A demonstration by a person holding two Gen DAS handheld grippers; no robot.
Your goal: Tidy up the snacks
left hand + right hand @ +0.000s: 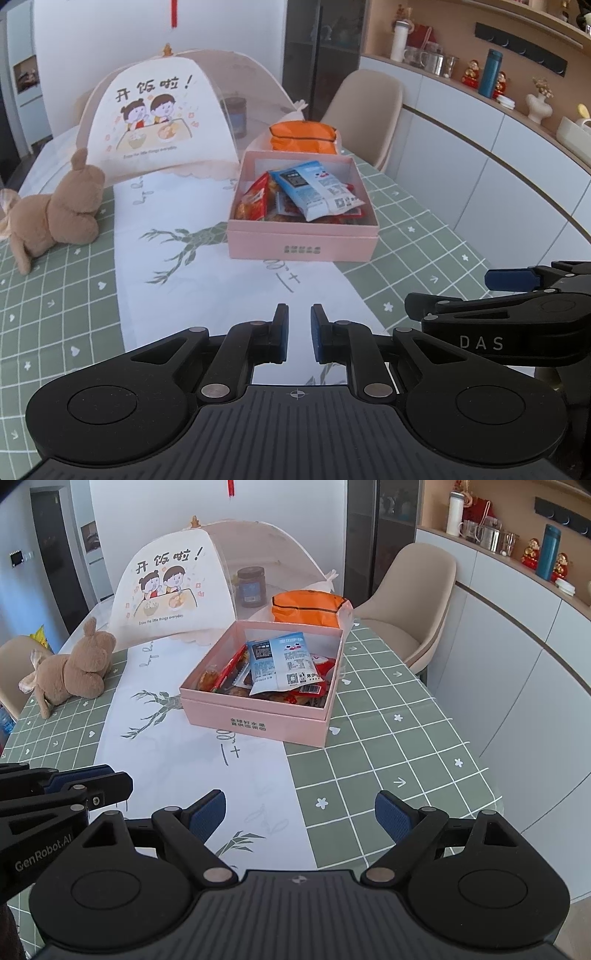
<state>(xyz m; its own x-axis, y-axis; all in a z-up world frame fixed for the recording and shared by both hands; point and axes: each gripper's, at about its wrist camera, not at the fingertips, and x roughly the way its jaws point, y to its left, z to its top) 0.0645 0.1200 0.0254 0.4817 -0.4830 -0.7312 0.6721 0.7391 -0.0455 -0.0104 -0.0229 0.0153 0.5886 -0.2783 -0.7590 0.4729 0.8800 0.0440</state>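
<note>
The pink box (303, 236) sat open on the table (424, 236), heaped with snacks (317, 190), a blue-white packet topmost. The left gripper (299, 334) was nearly closed, empty; the right gripper (300, 818) gaped wide, empty.

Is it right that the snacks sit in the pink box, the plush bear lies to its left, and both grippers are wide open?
Not quite. Only the right gripper is wide open; the left gripper is nearly shut and holds nothing, as the left wrist view shows.

- Left matte black plastic two-finger gripper (299, 334): blue ribbed pads, silver pivot pins, ridged grey base at frame bottom.
- Right matte black plastic two-finger gripper (300, 814): same build; white "DAS" lettering on its side.
</note>
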